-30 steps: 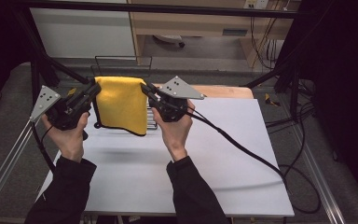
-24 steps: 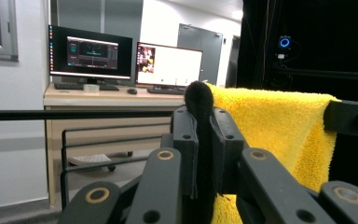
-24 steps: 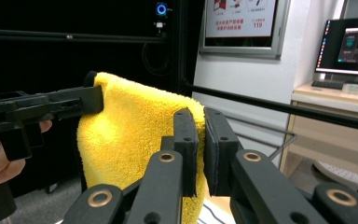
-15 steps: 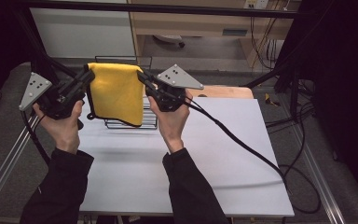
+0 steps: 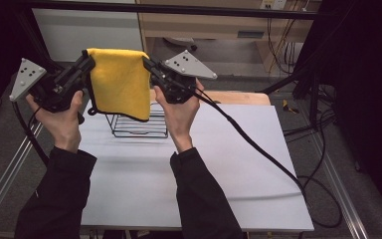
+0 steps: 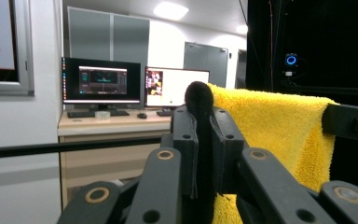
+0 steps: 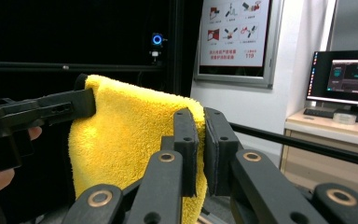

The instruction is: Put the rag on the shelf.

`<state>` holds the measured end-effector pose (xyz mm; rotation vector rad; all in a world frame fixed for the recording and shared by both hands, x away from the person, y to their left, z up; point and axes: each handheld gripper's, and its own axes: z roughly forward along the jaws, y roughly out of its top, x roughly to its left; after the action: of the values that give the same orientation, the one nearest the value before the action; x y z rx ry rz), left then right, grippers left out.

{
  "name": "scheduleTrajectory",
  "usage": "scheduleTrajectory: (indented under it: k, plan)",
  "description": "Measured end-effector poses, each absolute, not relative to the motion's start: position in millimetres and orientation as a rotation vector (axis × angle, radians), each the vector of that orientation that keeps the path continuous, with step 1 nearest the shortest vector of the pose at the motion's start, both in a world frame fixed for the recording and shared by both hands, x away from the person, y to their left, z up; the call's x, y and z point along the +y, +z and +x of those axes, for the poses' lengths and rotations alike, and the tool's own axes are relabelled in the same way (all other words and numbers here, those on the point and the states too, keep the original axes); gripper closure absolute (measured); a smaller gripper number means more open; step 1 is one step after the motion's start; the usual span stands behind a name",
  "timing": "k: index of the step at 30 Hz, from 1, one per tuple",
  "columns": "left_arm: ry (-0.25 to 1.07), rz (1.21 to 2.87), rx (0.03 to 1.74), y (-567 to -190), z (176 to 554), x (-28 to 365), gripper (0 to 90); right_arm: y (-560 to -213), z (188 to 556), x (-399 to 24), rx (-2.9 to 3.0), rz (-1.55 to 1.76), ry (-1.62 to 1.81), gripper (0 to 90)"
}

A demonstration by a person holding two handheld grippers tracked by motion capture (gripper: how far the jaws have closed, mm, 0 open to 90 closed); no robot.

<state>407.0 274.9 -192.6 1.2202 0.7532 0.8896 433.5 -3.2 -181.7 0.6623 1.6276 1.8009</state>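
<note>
Hanging in the upper left of the high view, your plush yellow microfibre cloth (image 5: 121,79) droops limp and light (grip corners, not middle). The left gripper (image 5: 85,62) and right gripper (image 5: 149,64) each pinch a top corner, above the black wire rack (image 5: 135,126).

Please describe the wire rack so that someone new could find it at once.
Look at the white table, toward its far edge. Under the hanging yellow cloth stands the black wire rack, the only thing of thin bars resting on the table.
</note>
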Motion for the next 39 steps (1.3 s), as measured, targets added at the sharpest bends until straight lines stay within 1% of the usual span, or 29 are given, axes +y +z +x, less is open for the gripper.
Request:
scheduleTrajectory:
  k: [19,30,39]
  plan:
    - [0.911,1.19,0.758,-157.0,428.8,277.4,81.9,-141.9,452.6,5.8,1.584,0.638,1.778,84.8]
    - [0.919,1.179,0.753,-142.4,440.7,278.0,81.9,-128.5,466.2,8.7,1.569,0.642,1.781,84.8]
    - [0.94,1.187,0.754,-132.2,458.2,275.4,81.9,-115.2,481.4,10.1,1.562,0.65,1.76,84.7]
